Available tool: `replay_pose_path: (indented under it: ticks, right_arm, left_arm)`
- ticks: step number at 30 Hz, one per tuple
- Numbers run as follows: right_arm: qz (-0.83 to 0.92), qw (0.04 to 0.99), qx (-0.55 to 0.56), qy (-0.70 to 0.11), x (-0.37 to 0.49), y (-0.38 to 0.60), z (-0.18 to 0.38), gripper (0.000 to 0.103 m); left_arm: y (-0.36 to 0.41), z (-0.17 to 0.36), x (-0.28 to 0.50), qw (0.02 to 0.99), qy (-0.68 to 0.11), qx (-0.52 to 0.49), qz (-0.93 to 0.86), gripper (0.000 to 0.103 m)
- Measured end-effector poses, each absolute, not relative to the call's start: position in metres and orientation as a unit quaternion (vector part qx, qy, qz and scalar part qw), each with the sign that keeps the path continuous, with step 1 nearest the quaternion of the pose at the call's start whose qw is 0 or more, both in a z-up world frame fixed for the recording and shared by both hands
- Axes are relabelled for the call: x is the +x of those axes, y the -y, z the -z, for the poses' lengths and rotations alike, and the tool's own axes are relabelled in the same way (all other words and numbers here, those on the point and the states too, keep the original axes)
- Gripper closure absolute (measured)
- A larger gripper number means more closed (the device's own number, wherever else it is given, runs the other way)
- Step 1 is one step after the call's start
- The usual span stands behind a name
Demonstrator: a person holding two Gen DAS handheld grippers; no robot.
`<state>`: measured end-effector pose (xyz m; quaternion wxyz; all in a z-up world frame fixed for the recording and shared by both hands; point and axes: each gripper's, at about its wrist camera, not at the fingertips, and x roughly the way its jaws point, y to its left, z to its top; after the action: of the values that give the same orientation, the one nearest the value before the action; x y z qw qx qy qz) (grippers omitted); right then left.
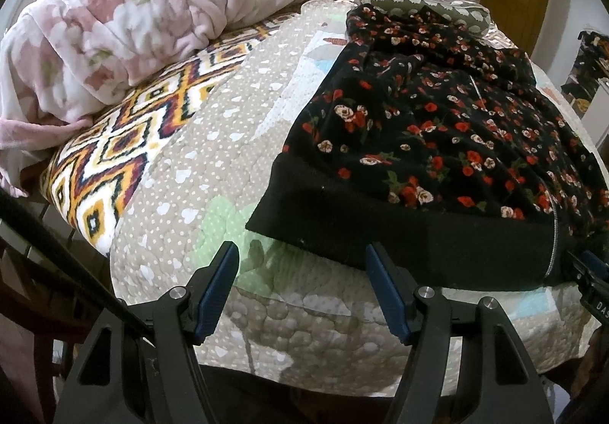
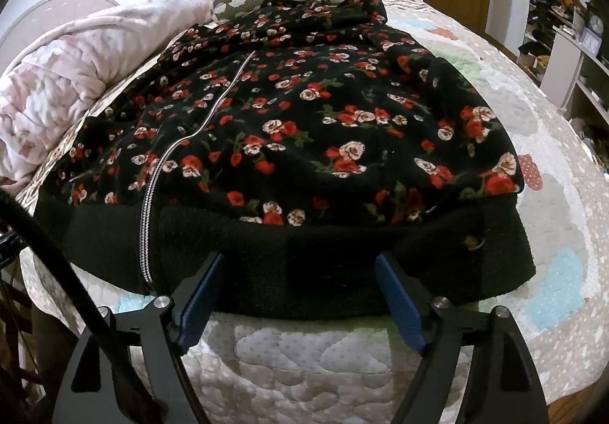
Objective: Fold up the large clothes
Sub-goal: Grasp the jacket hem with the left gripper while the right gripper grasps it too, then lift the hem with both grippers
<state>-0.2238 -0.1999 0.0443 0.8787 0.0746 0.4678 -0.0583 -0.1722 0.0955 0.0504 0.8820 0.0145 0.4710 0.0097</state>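
Item: right gripper (image 2: 298, 271), jaws spread, blue pads either side of the black ribbed hem (image 2: 304, 256) of the floral jacket (image 2: 304, 127), nothing pinched. Item: left gripper (image 1: 302, 260), jaws apart, hovering at the hem's left end over the quilted bedspread (image 1: 213, 165), holding nothing. The jacket lies spread, zip (image 2: 160, 172) up, on the bed. I judge each hand should take the hem well inboard of its corner and bite through both layers, so the fold lifts evenly. Left view alone shows the zigzag blanket (image 1: 114, 157) under the pink comforter (image 1: 133, 16); right view alone shows the shelves (image 2: 563, 43) and the jacket's right edge.
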Motion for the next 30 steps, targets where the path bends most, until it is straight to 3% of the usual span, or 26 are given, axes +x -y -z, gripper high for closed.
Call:
replay_pose_path:
  ticks: [10, 14, 21, 27, 30]
  right_arm:
    - [0.048, 0.88, 0.067, -0.468, -0.222, 0.198, -0.042, 0.013]
    - [0.027, 0.885, 0.098, -0.454, -0.228, 0.213, -0.059, 0.036]
    - [0.09, 0.898, 0.165, -0.398, -0.245, 0.29, -0.096, 0.036]
    - [0.109, 0.87, 0.253, -0.409, -0.236, 0.357, -0.072, 0.037]
    - [0.073, 0.857, 0.308, -0.407, -0.228, 0.371, -0.055, 0.043]
  left_arm:
    - [-0.12, -0.065, -0.161, 0.892, -0.452, 0.0, -0.012, 0.035]
    - [-0.152, -0.079, -0.146, 0.902, -0.429, -0.036, -0.023, 0.029]
    - [-0.159, -0.064, -0.099, 0.89, -0.449, -0.059, 0.051, 0.029]
    - [-0.137, -0.019, -0.062, 0.851, -0.502, -0.085, 0.132, 0.029]
    - [-0.13, -0.017, -0.054, 0.849, -0.496, -0.093, 0.153, 0.029]
